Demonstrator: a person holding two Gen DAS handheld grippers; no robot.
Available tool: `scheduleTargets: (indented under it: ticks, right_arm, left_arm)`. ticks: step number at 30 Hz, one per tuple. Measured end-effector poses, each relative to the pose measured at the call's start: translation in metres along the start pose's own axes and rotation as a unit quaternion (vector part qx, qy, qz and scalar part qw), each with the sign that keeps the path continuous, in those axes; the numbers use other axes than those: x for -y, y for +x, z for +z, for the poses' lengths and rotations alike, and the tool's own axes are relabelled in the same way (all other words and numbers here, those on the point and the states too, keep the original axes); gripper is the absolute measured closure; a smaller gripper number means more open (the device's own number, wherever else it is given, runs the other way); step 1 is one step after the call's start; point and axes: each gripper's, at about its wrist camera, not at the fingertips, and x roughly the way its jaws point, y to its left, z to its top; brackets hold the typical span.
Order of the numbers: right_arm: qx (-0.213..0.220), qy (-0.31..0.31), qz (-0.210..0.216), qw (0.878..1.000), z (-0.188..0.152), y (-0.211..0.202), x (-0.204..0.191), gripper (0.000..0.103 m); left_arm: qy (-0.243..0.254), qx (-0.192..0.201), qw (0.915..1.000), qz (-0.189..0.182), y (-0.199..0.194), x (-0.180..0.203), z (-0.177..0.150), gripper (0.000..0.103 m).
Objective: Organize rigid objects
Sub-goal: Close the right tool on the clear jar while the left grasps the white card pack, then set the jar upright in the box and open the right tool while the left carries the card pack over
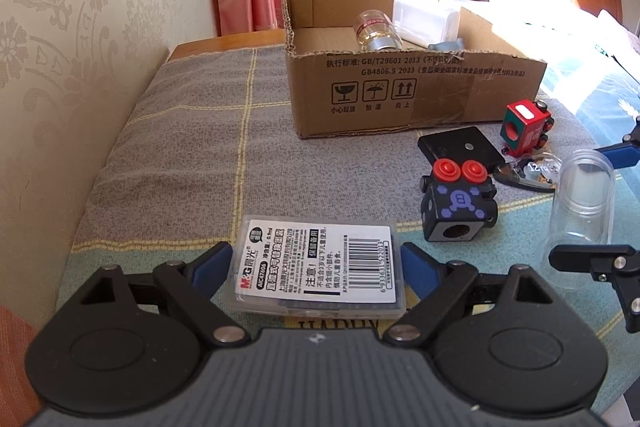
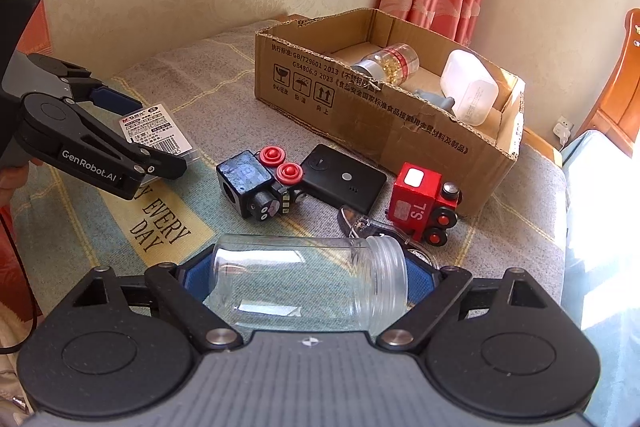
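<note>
My left gripper (image 1: 316, 263) is shut on a flat clear refill case with a barcode label (image 1: 320, 263), low over the cloth; the case also shows in the right wrist view (image 2: 160, 135). My right gripper (image 2: 308, 279) is shut on a clear plastic jar (image 2: 308, 283) lying on its side, also seen in the left wrist view (image 1: 584, 203). An open cardboard box (image 1: 400, 95) (image 2: 380, 123) stands behind, holding a small glass jar (image 2: 388, 63) and a white plastic container (image 2: 470, 91).
On the cloth lie a black toy block with red buttons (image 1: 458, 207) (image 2: 256, 183), a flat black device (image 2: 344, 179), a red toy train (image 2: 424, 203) (image 1: 526, 125) and a clear-handled tool (image 2: 368, 227). The wall and curtain are behind, the wooden bed to the right.
</note>
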Motion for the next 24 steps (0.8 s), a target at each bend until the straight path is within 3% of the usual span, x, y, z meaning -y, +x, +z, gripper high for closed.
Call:
scheduleTargets:
  ticks: [6, 13, 24]
  right_arm:
    - [0.024, 0.005, -0.001, 1.000, 0.017, -0.016, 0.015, 0.010]
    - [0.063, 0.001, -0.033, 0.997, 0.057, -0.022, 0.050, 0.010]
    - [0.079, 0.054, -0.056, 0.994, 0.138, 0.025, 0.114, 0.010]
  left_arm:
    - [0.000, 0.011, 0.9999, -0.006, -0.012, 0.002, 0.011, 0.014]
    - [-0.006, 0.030, 0.9995, -0.005, -0.021, 0.002, 0.024, 0.014]
    - [-0.008, 0.057, 0.9983, 0.006, -0.030, 0.003, 0.043, 0.014]
